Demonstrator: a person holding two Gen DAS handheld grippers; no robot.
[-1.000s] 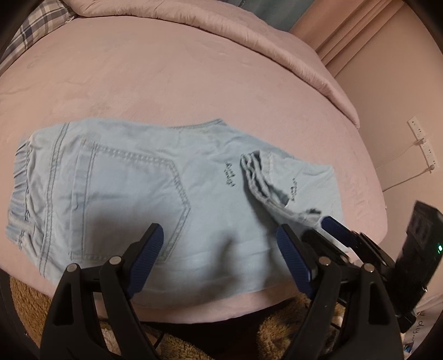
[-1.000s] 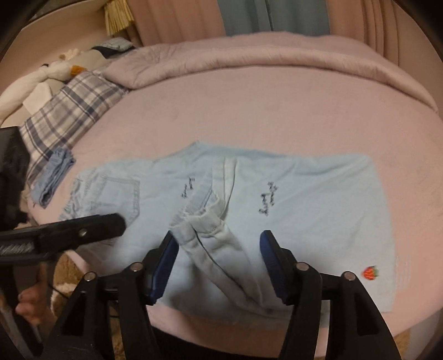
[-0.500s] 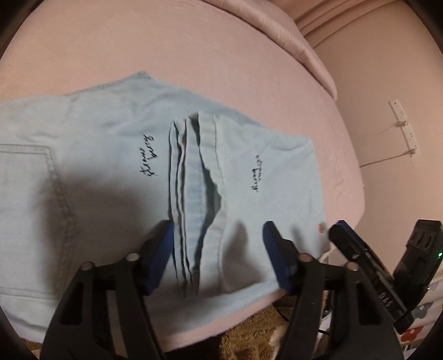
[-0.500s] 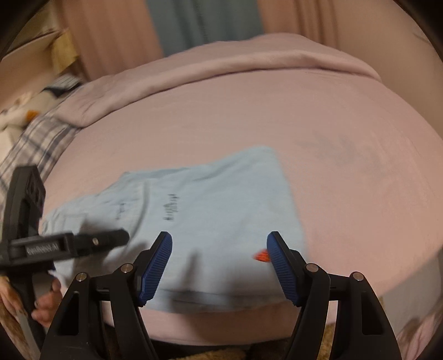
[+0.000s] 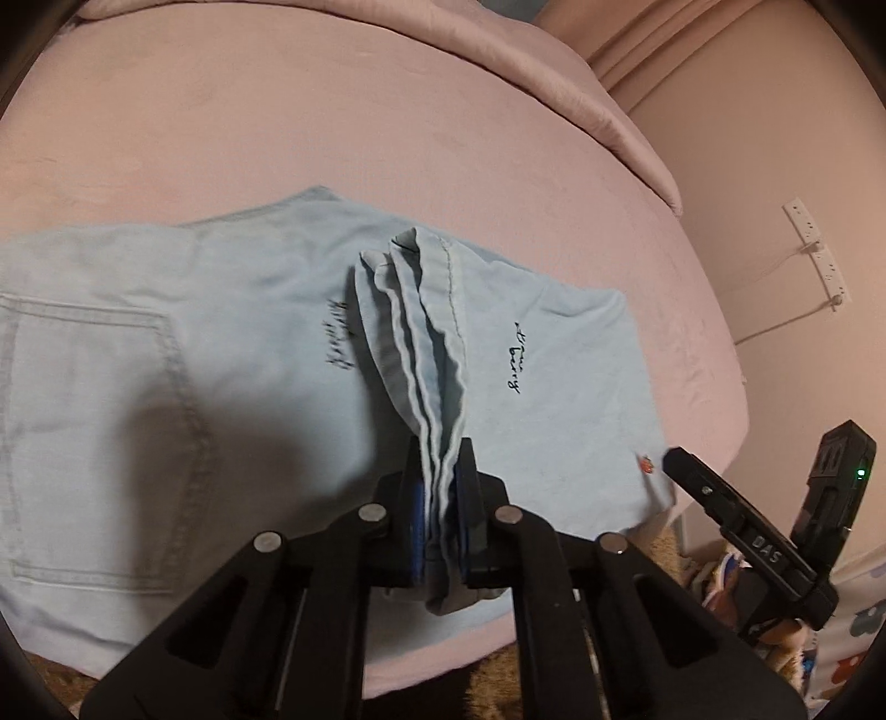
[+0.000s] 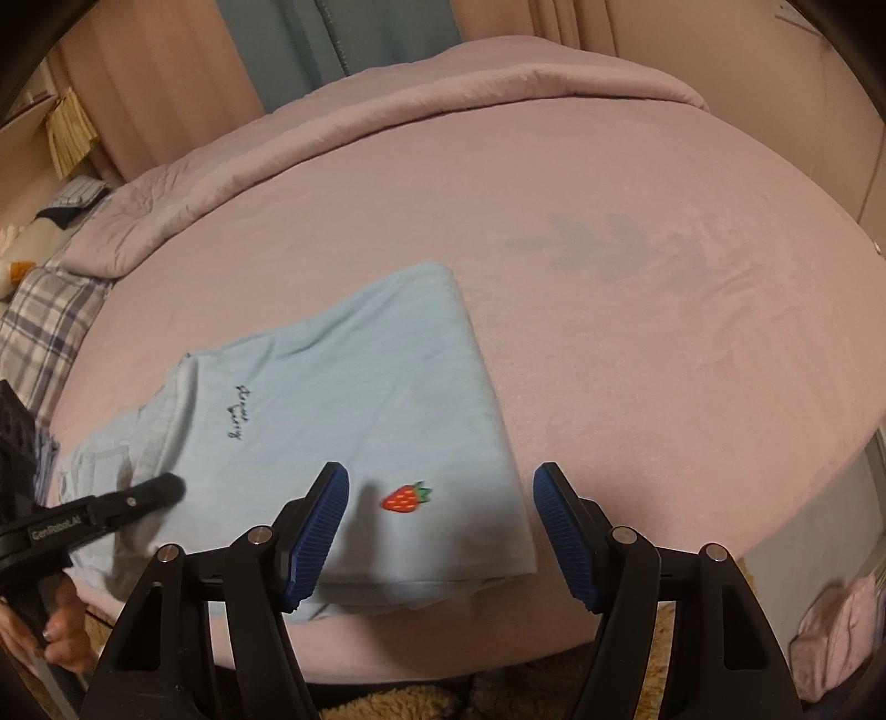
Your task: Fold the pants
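**Pants cuffs pinched, fold corner next**

Pale blue denim pants (image 5: pixel 232 354), already doubled lengthwise, lie flat at the near edge of the pink bed (image 5: pixel 387 138). The left gripper (image 5: pixel 440 509) has just clamped shut on the bunched leg hems, likely to carry them over. A second ago its jaws gaped above the pocket. The right gripper (image 6: pixel 440 531) hangs open over the strawberry-marked fold corner.

Home bedroom, pink-sheeted bed (image 6: pixel 637 232), rolled duvet (image 6: pixel 443 88), plaid pillow (image 6: pixel 39 321), curtains (image 6: pixel 332 44), wall sockets (image 5: pixel 819 249)
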